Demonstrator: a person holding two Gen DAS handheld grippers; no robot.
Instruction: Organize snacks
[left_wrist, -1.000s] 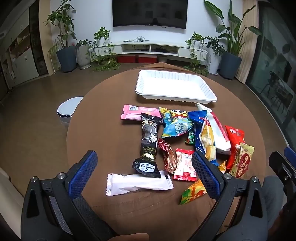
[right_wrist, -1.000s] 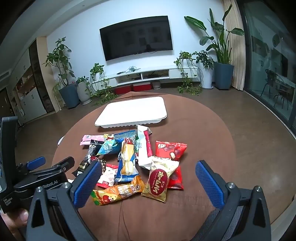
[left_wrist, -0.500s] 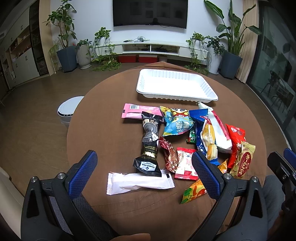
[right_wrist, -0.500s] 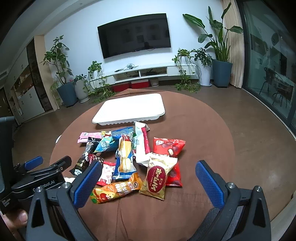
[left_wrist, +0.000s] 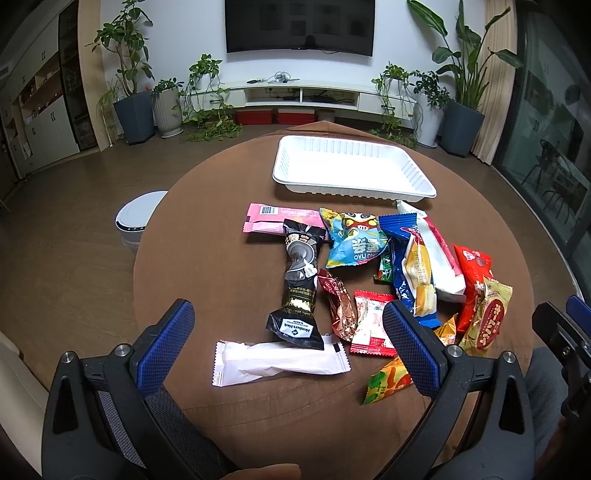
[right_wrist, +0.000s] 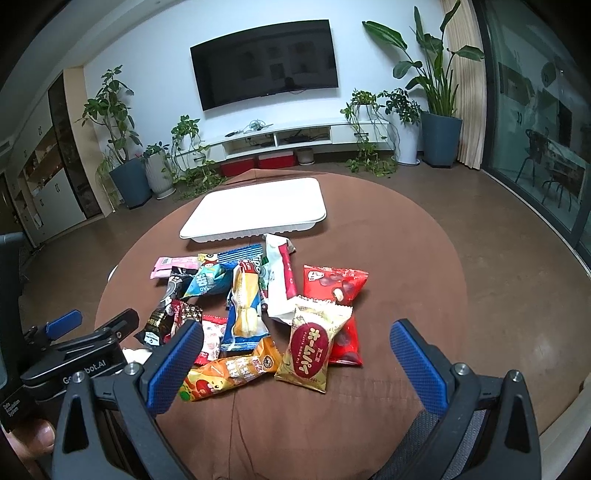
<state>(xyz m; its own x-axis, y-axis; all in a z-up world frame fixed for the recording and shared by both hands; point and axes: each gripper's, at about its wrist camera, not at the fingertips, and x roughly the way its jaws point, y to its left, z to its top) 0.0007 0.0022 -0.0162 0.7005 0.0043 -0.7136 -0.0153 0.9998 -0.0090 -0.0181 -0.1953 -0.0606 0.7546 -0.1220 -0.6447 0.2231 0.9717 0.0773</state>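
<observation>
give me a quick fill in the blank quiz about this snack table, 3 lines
1. The white tray at the far side of the table holds ____ snacks.
2. The black packet has its near end lying on the ____ wrapper.
3. The left gripper and the right gripper both have their jaws ____.

Missing words: no; white; open

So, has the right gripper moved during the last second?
Yes. In the right wrist view the right gripper has turned slightly toward its right: the white tray and the TV sit a little further left in frame than before.
</observation>
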